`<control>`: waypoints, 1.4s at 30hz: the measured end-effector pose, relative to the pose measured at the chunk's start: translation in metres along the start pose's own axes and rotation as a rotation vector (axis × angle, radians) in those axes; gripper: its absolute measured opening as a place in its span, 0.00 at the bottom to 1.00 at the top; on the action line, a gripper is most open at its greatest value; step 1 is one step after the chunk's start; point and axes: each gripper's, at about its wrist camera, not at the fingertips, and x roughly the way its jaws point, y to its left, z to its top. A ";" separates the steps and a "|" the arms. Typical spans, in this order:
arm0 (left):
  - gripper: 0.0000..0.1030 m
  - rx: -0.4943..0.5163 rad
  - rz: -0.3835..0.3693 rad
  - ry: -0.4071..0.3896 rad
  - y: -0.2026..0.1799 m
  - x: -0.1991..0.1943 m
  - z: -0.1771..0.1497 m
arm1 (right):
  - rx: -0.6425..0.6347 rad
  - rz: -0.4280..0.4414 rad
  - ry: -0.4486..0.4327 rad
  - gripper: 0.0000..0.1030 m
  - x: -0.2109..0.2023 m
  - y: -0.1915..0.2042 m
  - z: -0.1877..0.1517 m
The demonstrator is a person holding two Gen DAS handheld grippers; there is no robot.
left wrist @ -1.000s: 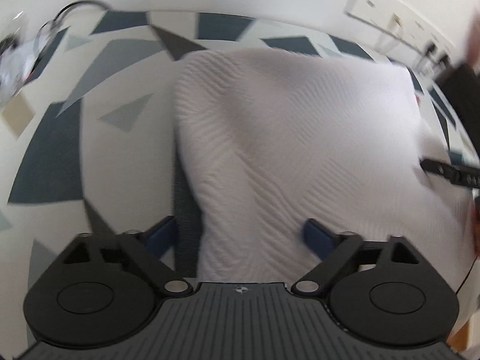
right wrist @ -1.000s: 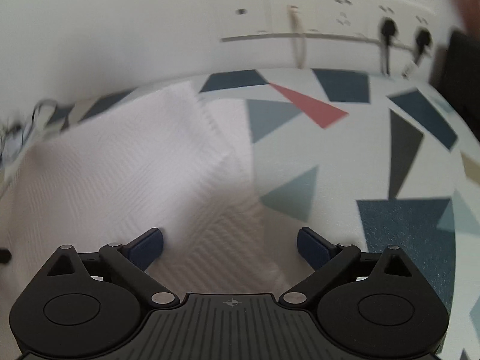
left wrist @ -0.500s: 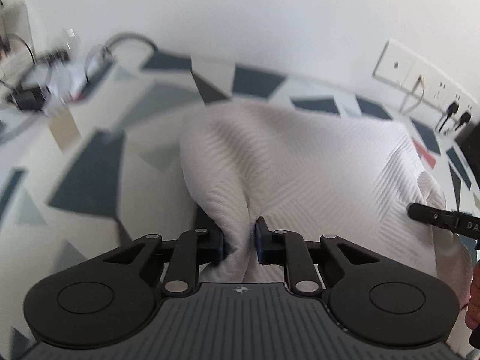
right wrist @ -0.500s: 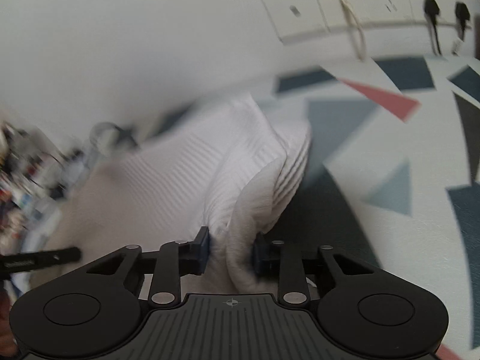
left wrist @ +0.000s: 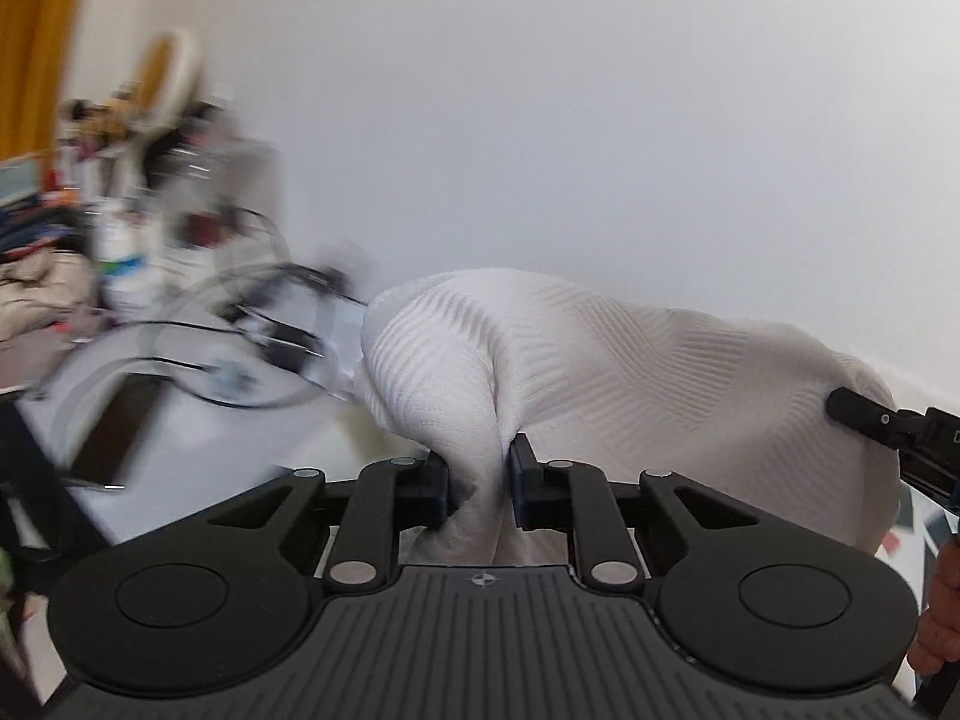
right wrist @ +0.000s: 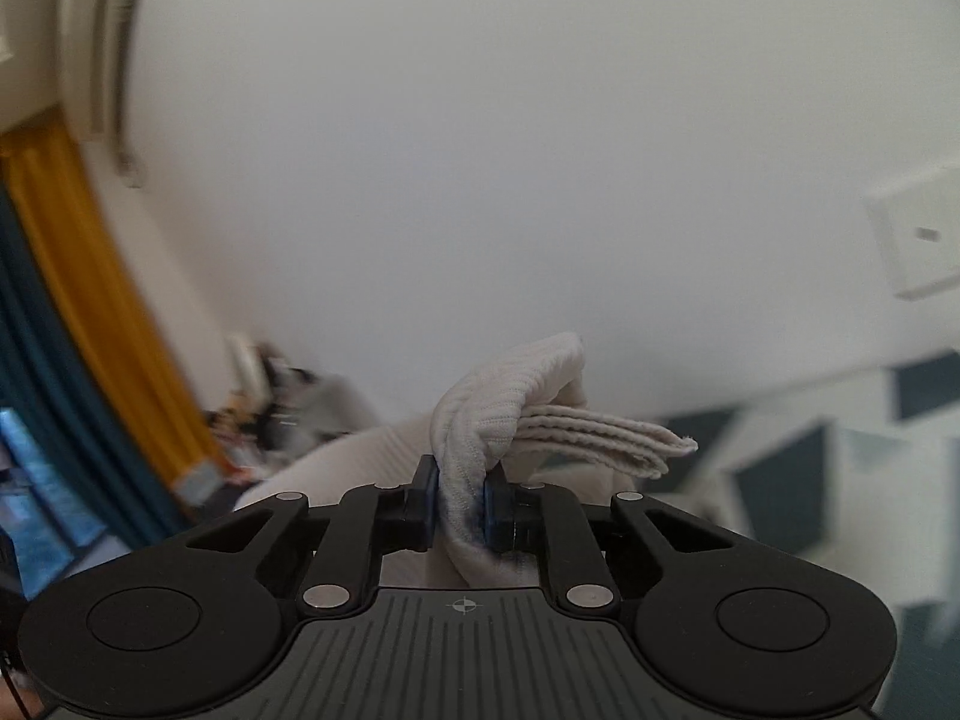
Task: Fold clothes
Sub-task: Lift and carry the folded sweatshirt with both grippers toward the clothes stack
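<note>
Left wrist: ribbed white garment (left wrist: pixel 630 372) bunched.

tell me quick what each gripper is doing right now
Left gripper: shut on the white cloth.
Right gripper: shut on the white cloth.

We take this for a lived-in room of a home — a plain white wall (right wrist: pixel 510 150) with a wall plate (right wrist: pixel 918 240) set into it, and a mustard-yellow curtain (right wrist: pixel 90 312) hanging beside a dark blue one (right wrist: pixel 36 396) at the window. A table (right wrist: pixel 798 450) covered in a pattern of grey and blue triangles stands against the wall, and off to one side we see a blurred heap of household clutter (left wrist: pixel 138 228) — cables, bottles and piled cloth.
</note>
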 end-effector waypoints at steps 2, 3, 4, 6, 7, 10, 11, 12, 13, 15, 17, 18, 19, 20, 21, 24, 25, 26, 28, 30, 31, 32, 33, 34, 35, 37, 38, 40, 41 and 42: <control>0.18 -0.038 0.039 -0.046 0.017 -0.018 0.007 | -0.010 0.073 0.016 0.13 0.016 0.024 0.005; 0.18 -0.056 0.061 -0.068 0.027 -0.028 0.010 | -0.019 0.111 0.030 0.13 0.025 0.039 0.005; 0.18 -0.076 0.090 -0.089 0.041 -0.042 0.010 | -0.029 0.151 0.045 0.13 0.035 0.054 0.005; 0.18 -0.122 0.148 -0.125 0.072 -0.072 0.006 | -0.064 0.230 0.086 0.13 0.054 0.089 -0.002; 0.18 -0.147 0.176 -0.140 0.088 -0.088 0.003 | -0.082 0.270 0.109 0.12 0.063 0.109 -0.008; 0.18 -0.232 0.258 -0.177 0.148 -0.134 -0.011 | -0.111 0.380 0.183 0.12 0.090 0.168 -0.029; 0.18 -0.261 0.286 -0.189 0.169 -0.152 -0.018 | -0.114 0.411 0.208 0.13 0.099 0.189 -0.038; 0.18 -0.291 0.315 -0.202 0.192 -0.171 -0.025 | -0.120 0.440 0.232 0.12 0.106 0.211 -0.050; 0.18 -0.322 0.346 -0.215 0.215 -0.191 -0.034 | -0.129 0.467 0.256 0.12 0.112 0.234 -0.062; 0.18 -0.372 0.428 -0.241 0.256 -0.232 -0.052 | -0.149 0.524 0.306 0.12 0.122 0.283 -0.092; 0.18 -0.392 0.507 -0.260 0.294 -0.272 -0.070 | -0.168 0.582 0.359 0.12 0.133 0.333 -0.124; 0.18 -0.401 0.545 -0.267 0.313 -0.293 -0.077 | -0.167 0.609 0.387 0.12 0.136 0.358 -0.141; 0.18 -0.413 0.577 -0.272 0.331 -0.313 -0.084 | -0.163 0.635 0.416 0.12 0.137 0.383 -0.159; 0.18 -0.425 0.608 -0.278 0.348 -0.334 -0.090 | -0.159 0.660 0.445 0.12 0.139 0.408 -0.177; 0.18 -0.436 0.637 -0.285 0.365 -0.354 -0.094 | -0.150 0.685 0.470 0.12 0.141 0.431 -0.194; 0.18 -0.443 0.736 -0.306 0.414 -0.411 -0.104 | -0.115 0.756 0.539 0.12 0.148 0.495 -0.241; 0.18 -0.447 0.767 -0.305 0.429 -0.427 -0.107 | -0.104 0.779 0.564 0.12 0.150 0.516 -0.257; 0.18 -0.453 0.794 -0.303 0.445 -0.442 -0.110 | -0.102 0.797 0.586 0.12 0.152 0.538 -0.273; 0.18 -0.487 0.829 -0.289 0.480 -0.469 -0.116 | -0.108 0.829 0.629 0.12 0.159 0.579 -0.304; 0.18 -0.534 0.855 -0.271 0.518 -0.492 -0.121 | -0.119 0.859 0.673 0.12 0.167 0.618 -0.330; 0.18 -0.560 0.864 -0.263 0.538 -0.503 -0.123 | -0.125 0.873 0.694 0.12 0.170 0.636 -0.342; 0.18 -0.582 0.872 -0.258 0.555 -0.513 -0.127 | -0.134 0.884 0.710 0.12 0.173 0.653 -0.353; 0.18 -0.604 0.880 -0.253 0.573 -0.523 -0.131 | -0.145 0.896 0.723 0.12 0.176 0.670 -0.363; 0.18 -0.623 0.887 -0.248 0.592 -0.530 -0.132 | -0.155 0.908 0.733 0.12 0.180 0.686 -0.373; 0.18 -0.642 0.892 -0.243 0.611 -0.533 -0.133 | -0.160 0.921 0.743 0.12 0.184 0.701 -0.383; 0.18 -0.673 0.899 -0.236 0.644 -0.536 -0.134 | -0.163 0.941 0.756 0.12 0.193 0.727 -0.401; 0.18 -0.686 0.902 -0.234 0.660 -0.538 -0.134 | -0.164 0.947 0.760 0.12 0.199 0.739 -0.410; 0.18 -0.691 0.908 -0.229 0.688 -0.534 -0.131 | -0.163 0.954 0.764 0.12 0.213 0.760 -0.426; 0.18 -0.690 0.912 -0.226 0.702 -0.533 -0.129 | -0.162 0.956 0.764 0.12 0.223 0.771 -0.434; 0.18 -0.685 0.916 -0.222 0.717 -0.531 -0.126 | -0.161 0.958 0.763 0.12 0.233 0.781 -0.442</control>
